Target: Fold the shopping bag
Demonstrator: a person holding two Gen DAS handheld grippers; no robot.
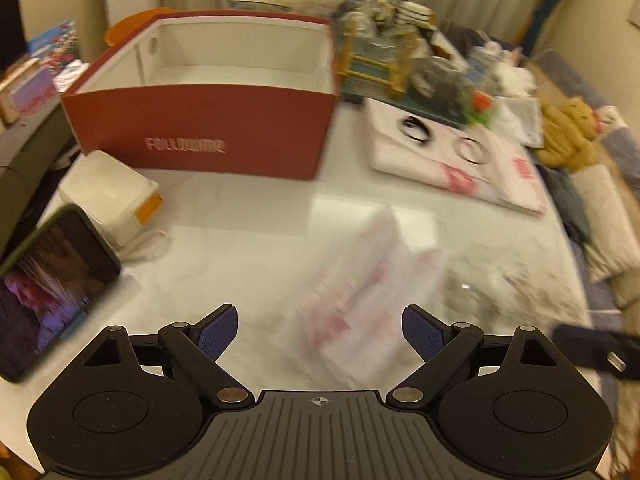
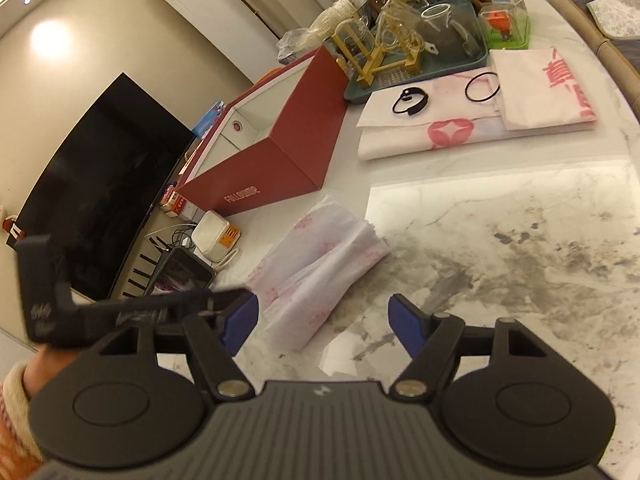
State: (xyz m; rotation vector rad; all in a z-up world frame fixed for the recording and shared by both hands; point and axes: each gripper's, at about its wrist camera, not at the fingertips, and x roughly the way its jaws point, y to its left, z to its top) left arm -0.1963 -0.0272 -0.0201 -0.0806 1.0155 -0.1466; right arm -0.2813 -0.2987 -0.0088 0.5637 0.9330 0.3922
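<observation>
A white plastic shopping bag with pink print (image 2: 320, 256) lies folded into a long strip on the marble table (image 2: 500, 240). My right gripper (image 2: 324, 324) hovers just above the strip's near end, open, with the pads touching nothing. In the left wrist view the same bag (image 1: 368, 288) is blurred by motion and lies ahead of and partly between the fingers of my left gripper (image 1: 320, 332). That gripper stands wide open and empty. The left tool's black frame (image 2: 120, 312) crosses the lower left of the right wrist view, smeared by motion.
A red open-topped box (image 1: 200, 128) stands behind the bag. A white charger (image 1: 108, 196) and a phone (image 1: 52, 292) lie to the left. Folded cloth bags with hair ties (image 2: 460, 120) and a tray of glassware (image 2: 420, 40) sit at the back right. A sleeve (image 2: 12, 400) shows at the lower left.
</observation>
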